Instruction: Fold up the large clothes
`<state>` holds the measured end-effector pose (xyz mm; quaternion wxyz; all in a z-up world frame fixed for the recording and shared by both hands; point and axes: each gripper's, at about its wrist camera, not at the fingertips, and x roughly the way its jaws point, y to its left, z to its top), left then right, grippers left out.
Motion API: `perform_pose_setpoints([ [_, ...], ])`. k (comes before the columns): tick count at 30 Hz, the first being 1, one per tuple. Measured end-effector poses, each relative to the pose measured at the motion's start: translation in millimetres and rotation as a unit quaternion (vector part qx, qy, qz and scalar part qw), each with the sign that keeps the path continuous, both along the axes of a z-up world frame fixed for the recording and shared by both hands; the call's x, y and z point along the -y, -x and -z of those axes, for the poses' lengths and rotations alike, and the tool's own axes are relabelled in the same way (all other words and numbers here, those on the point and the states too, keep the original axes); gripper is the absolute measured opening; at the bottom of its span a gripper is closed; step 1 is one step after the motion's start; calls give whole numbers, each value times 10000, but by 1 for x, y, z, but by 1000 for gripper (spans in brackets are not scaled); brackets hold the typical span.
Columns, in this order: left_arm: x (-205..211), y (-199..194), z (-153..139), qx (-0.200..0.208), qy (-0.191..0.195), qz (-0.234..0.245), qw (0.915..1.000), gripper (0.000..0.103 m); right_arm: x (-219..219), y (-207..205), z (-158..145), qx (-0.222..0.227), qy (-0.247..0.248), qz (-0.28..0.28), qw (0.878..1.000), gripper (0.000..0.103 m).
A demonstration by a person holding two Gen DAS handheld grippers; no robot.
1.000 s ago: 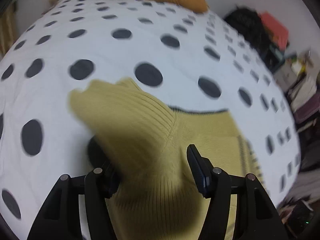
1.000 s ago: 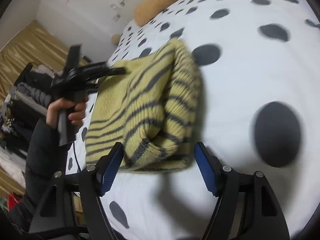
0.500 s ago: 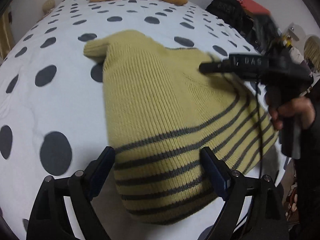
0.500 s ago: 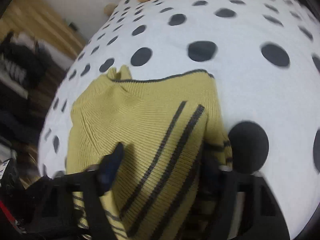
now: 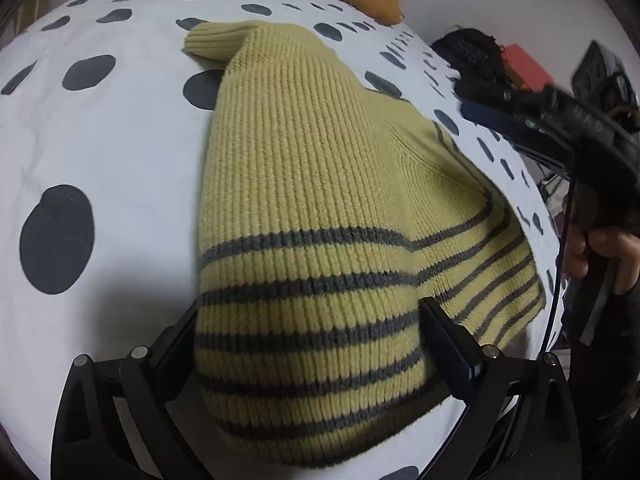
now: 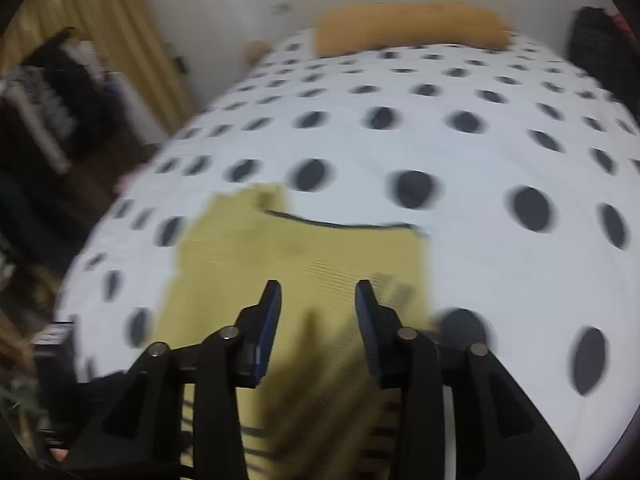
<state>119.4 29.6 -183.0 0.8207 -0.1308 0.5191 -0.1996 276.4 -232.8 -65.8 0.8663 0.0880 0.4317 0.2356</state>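
Sweater (image 5: 320, 216) is lying folded mid-frame on the dotted bed (image 5: 100, 152); I'm spreading my left gripper (image 5: 308, 344) wide, letting go, while my right gripper (image 6: 318, 292) is narrowing, empty, above it.

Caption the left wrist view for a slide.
Open left tongs straddle a folded, grey-striped yellow sweater on a polka-dot bedspread, the right tongs hovering alongside.

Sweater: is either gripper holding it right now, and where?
Neither. The left gripper straddles the sweater's striped folded end, jaws wide; the right gripper is clear.
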Motion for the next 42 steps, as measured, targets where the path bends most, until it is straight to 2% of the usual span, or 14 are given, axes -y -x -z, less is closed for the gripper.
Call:
perform_pose_setpoints([
  [3, -13, 3, -11, 36, 102, -158, 9998, 94, -37, -18, 19, -719, -278, -531, 9956, 46],
  [5, -25, 6, -22, 115, 100, -261, 9995, 94, -41, -29, 50, -1041, 552, -165, 9929, 43],
  [6, -32, 7, -28, 179, 112, -308, 9993, 94, -33, -34, 62, -868, 992, 101, 9912, 42],
  [7, -37, 7, -34, 221, 145, -310, 9992, 94, -19, -35, 66, -827, 999, 309, 9911, 34],
  [9, -44, 2, -49, 371, -86, -471, 9982, 94, 11, -36, 69, -827, 1072, 808, 9875, 0],
  [15, -25, -45, -106, 1119, -329, -401, 9924, 94, 19, -1, 30, -434, 899, 790, 9919, 3],
  [19, 24, -93, -117, 1753, -1658, -212, 9702, 94, 9, 43, 0, -103, 535, 522, 9971, 13],
  [21, 48, -134, -91, 1333, -2191, 94, 9665, 94, 5, 57, 13, -313, 578, 410, 9970, 29],
  [23, 58, -168, -60, 711, -2445, 195, 9668, 86, 3, 63, 34, -364, 777, 386, 9956, 29],
  [28, 56, -211, -8, 198, -2442, 127, 9694, 102, 11, 64, 47, -210, 545, 479, 9971, 29],
  [31, 35, -229, 0, -130, -1922, -78, 9812, 103, 13, 59, 51, -234, 482, 451, 9975, 29],
  [33, 24, -226, -10, -76, -1724, -225, 9847, 102, 14, 59, 52, -223, 438, 454, 9978, 29],
  [37, 28, -175, -59, 513, -1754, -243, 9829, 69, 16, 65, 43, -221, 346, 463, 9981, 29],
  [42, 47, -69, -99, 1115, -1992, -95, 9736, 81, 22, 88, 8, 11, 76, 791, 9968, 39],
])
